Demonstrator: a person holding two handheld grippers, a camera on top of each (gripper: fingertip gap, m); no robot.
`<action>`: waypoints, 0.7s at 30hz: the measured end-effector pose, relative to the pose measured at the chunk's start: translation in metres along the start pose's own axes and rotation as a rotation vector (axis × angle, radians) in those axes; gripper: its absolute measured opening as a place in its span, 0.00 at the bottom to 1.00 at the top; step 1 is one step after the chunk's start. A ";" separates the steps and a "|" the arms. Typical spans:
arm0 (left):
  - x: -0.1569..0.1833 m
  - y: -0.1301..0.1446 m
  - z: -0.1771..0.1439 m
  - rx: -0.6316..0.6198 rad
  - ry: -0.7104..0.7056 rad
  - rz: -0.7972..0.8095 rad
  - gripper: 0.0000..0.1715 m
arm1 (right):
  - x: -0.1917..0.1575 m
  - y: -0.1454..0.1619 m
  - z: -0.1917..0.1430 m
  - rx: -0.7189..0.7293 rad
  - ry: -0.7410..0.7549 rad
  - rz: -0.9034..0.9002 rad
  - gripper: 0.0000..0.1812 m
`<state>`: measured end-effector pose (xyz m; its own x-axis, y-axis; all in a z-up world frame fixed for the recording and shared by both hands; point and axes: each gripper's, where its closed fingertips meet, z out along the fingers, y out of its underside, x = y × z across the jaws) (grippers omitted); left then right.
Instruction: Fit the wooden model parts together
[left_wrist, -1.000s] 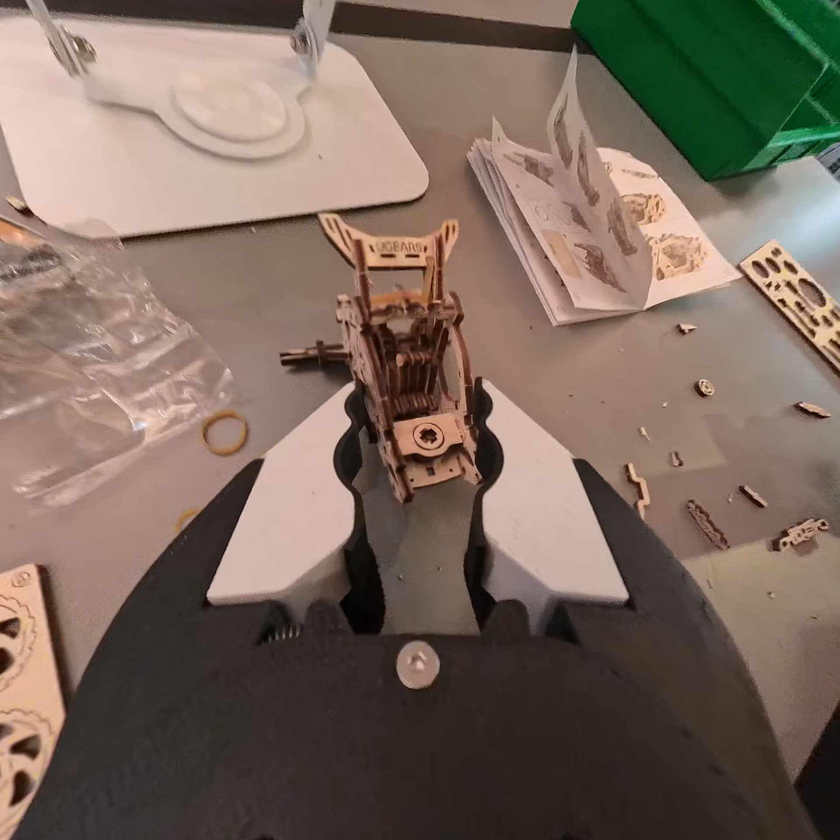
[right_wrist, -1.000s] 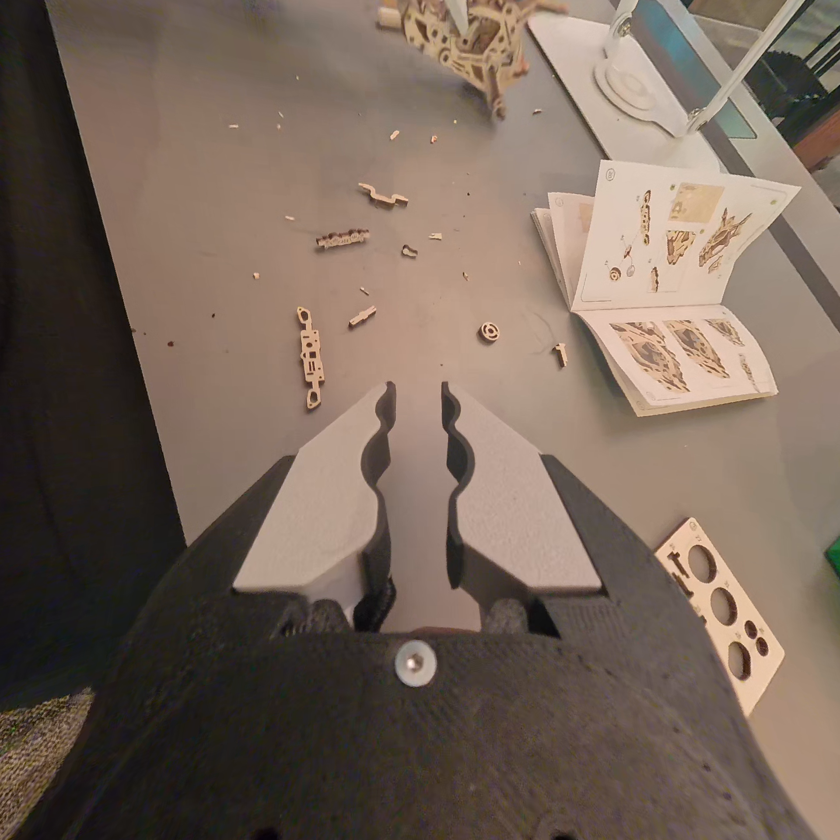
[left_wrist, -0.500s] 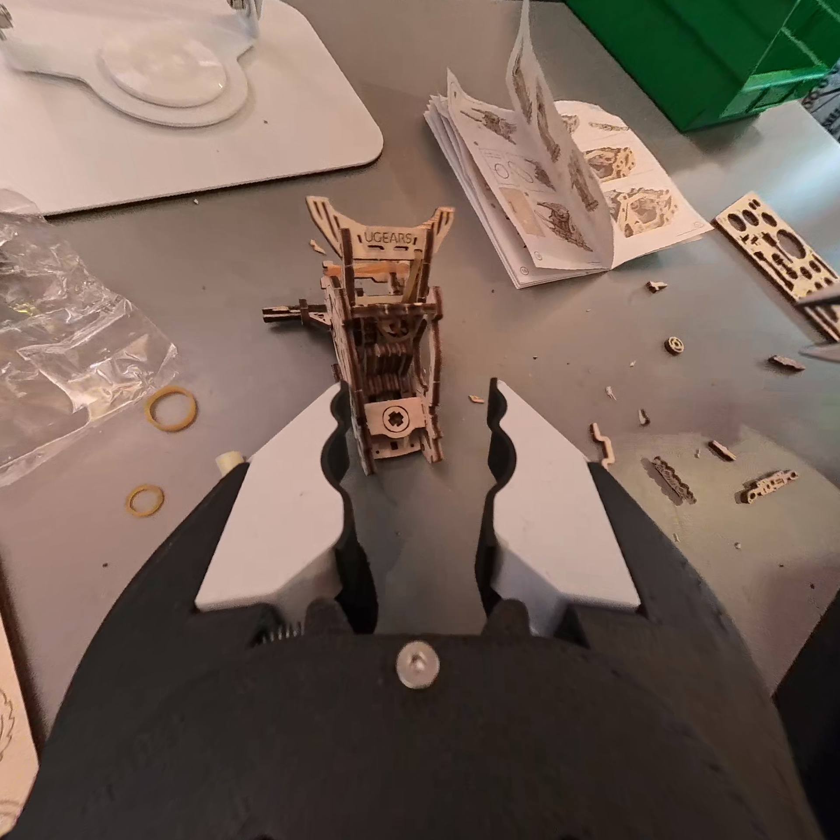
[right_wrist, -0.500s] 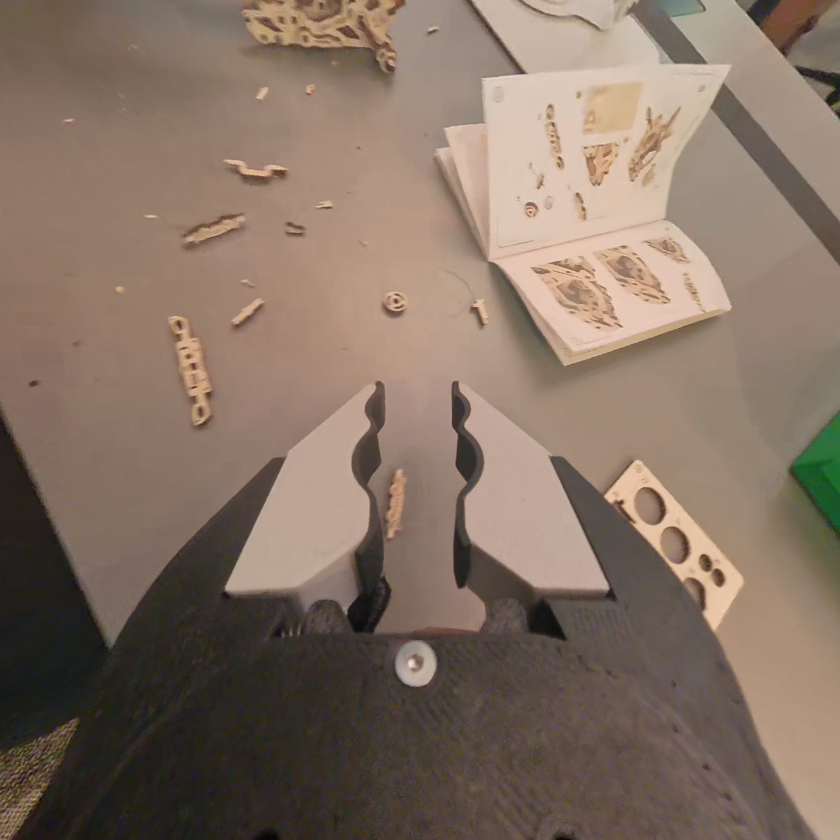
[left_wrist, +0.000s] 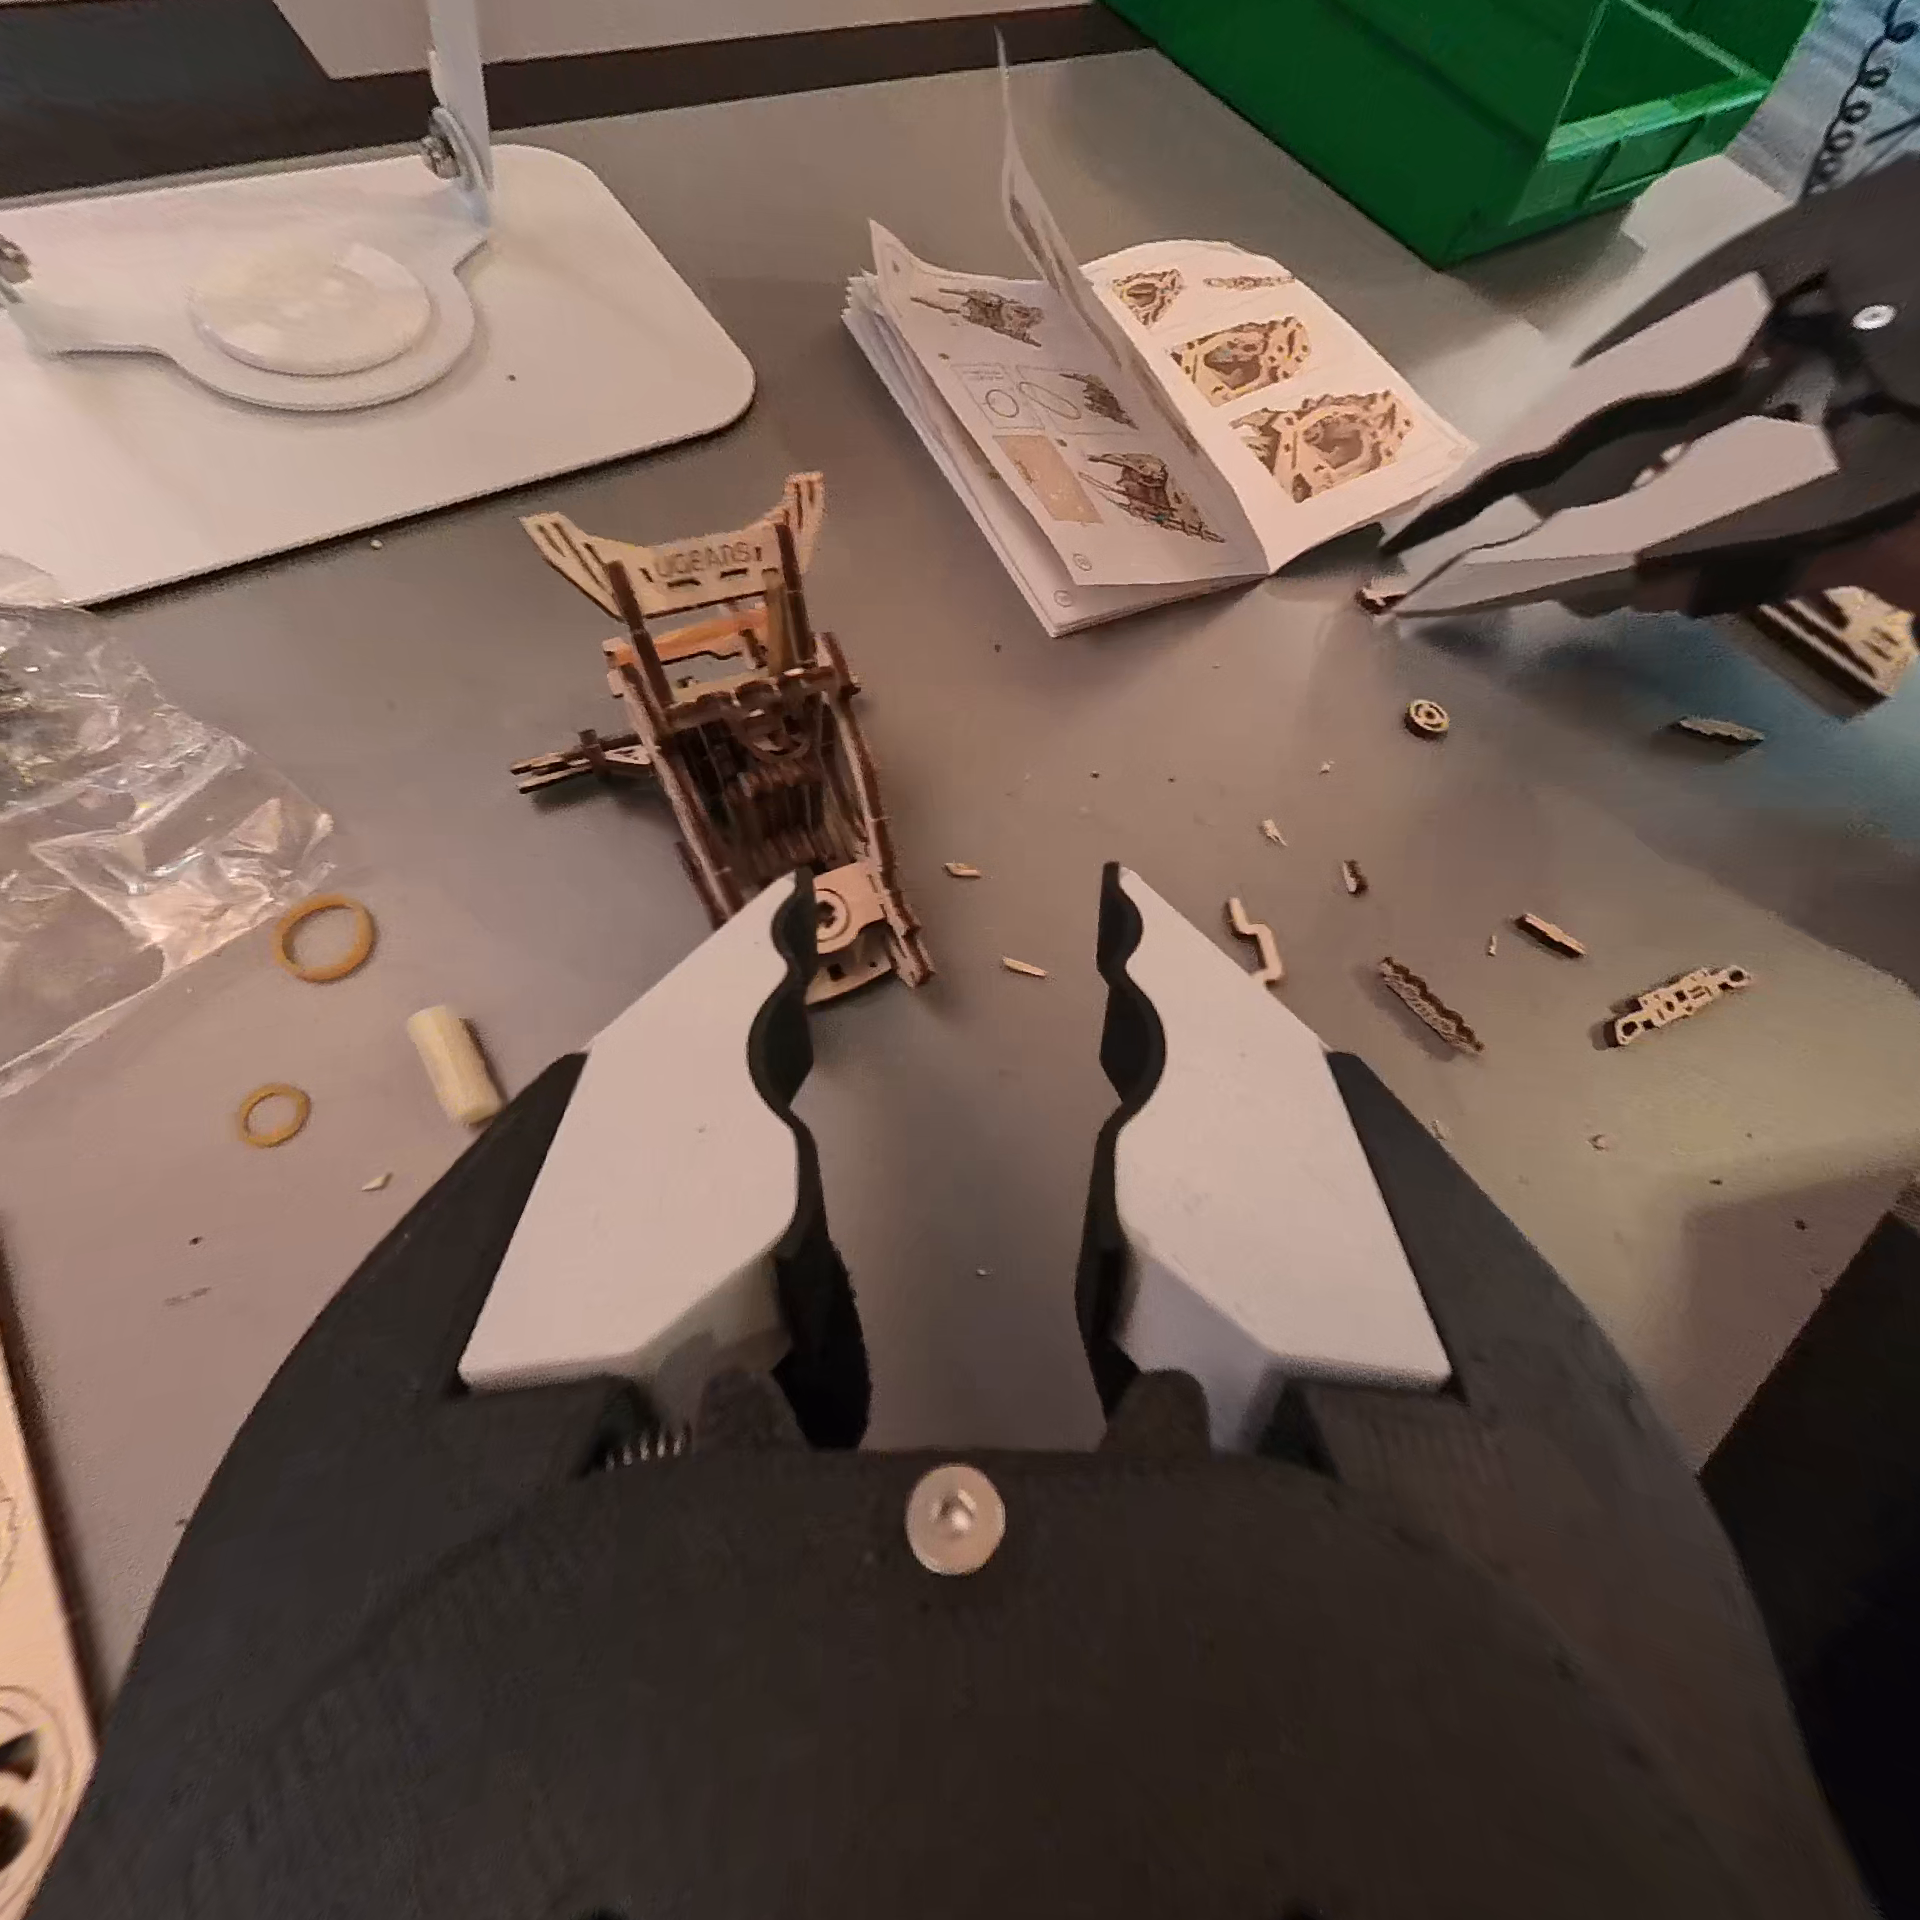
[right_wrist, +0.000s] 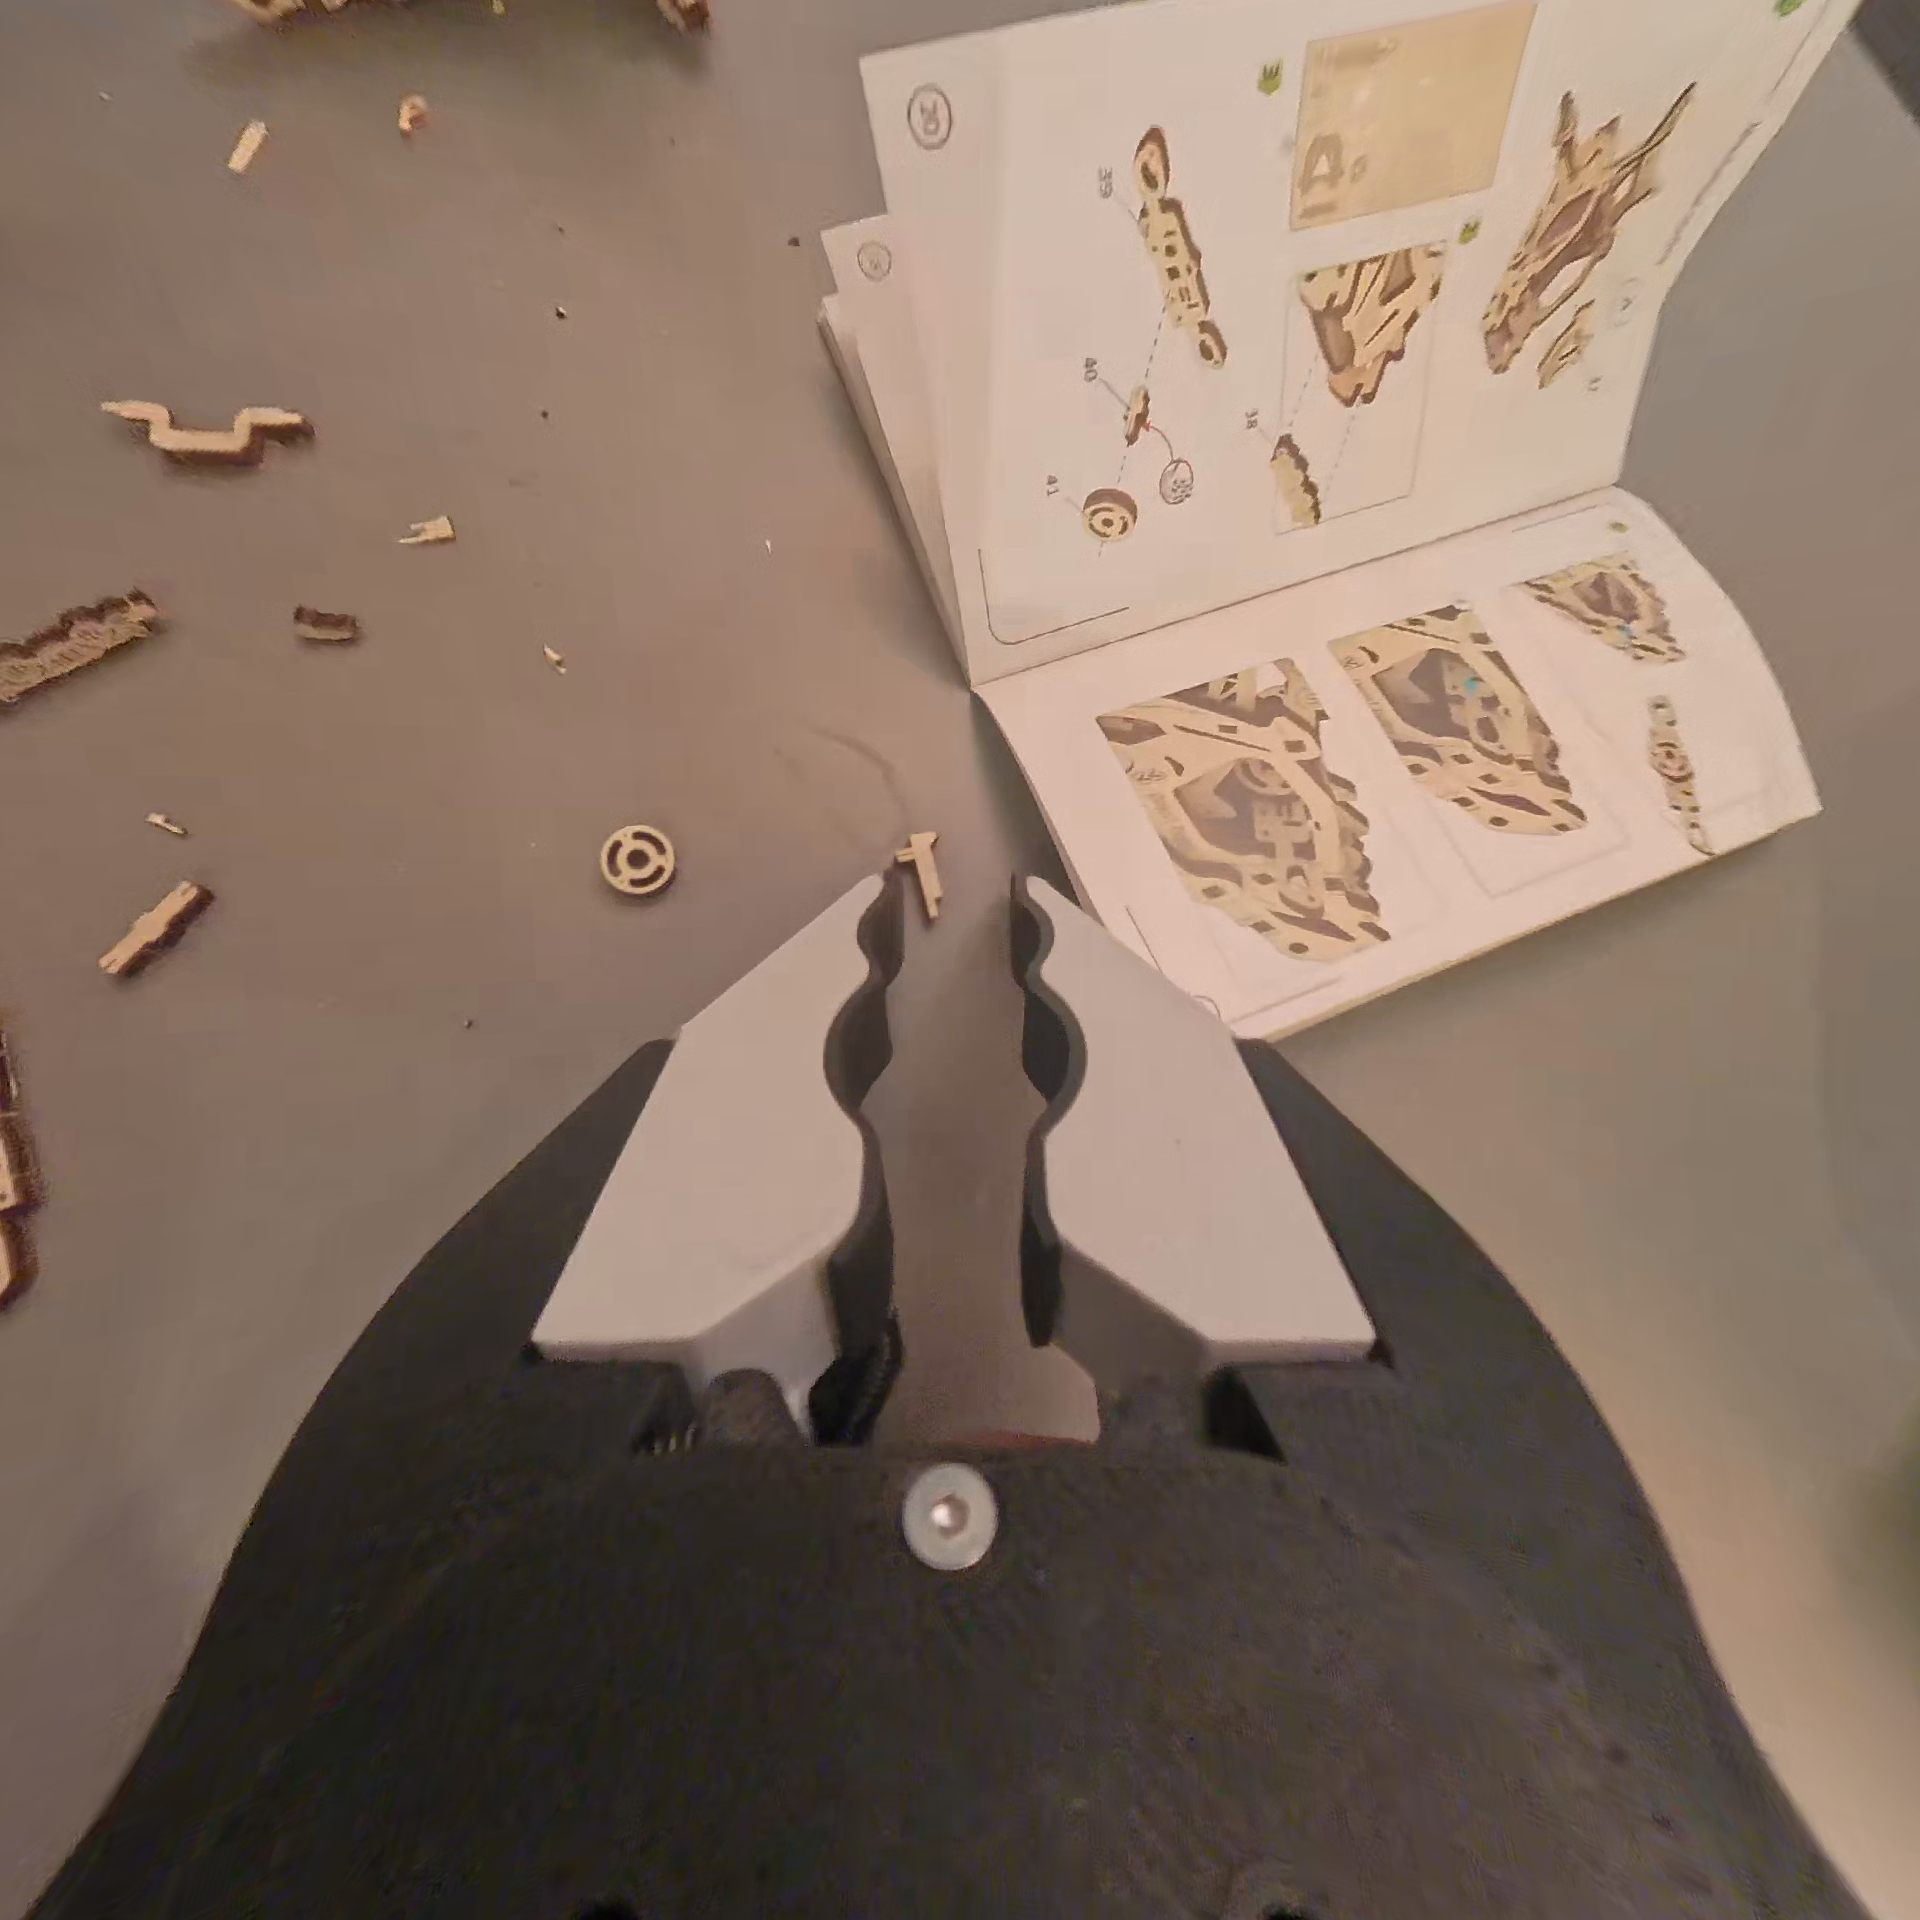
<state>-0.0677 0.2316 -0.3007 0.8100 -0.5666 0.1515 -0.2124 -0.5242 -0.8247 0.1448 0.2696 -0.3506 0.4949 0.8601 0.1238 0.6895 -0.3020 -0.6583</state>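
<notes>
A tiny wooden piece (right_wrist: 921, 871) is seen lying lengthwise right off the spread, empty right gripper (right_wrist: 948, 902), while the left gripper (left_wrist: 951, 891) is held wide apart beside the model (left_wrist: 743, 743).

I see an open instruction booklet (left_wrist: 1143, 416) on the grey desk (left_wrist: 1091, 748), green bin (left_wrist: 1455, 104) behind it, white stand base (left_wrist: 312, 395) to its left, crumpled clear bag (left_wrist: 125, 831) and rubber bands (left_wrist: 324, 938) farther left.

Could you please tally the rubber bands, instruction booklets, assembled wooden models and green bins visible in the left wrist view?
Rubber bands: 2
Instruction booklet: 1
Assembled wooden model: 1
Green bin: 1
Total: 5
</notes>
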 end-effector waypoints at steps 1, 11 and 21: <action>0.004 0.001 0.001 0.002 0.009 0.007 0.30 | -0.001 -0.002 0.002 0.017 -0.013 0.006 0.07; 0.040 -0.005 0.016 -0.010 0.102 0.095 0.29 | -0.032 0.000 -0.006 0.004 -0.192 0.007 0.08; 0.061 0.003 0.024 -0.039 0.169 0.113 0.29 | 0.039 -0.005 -0.010 -0.003 0.055 -0.120 0.21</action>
<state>-0.0055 0.2105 -0.3064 0.6772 -0.7201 0.1512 -0.3203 -0.4735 -0.8205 0.1657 0.3005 -0.3353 0.4371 0.8662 0.2421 0.7469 -0.1997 -0.6342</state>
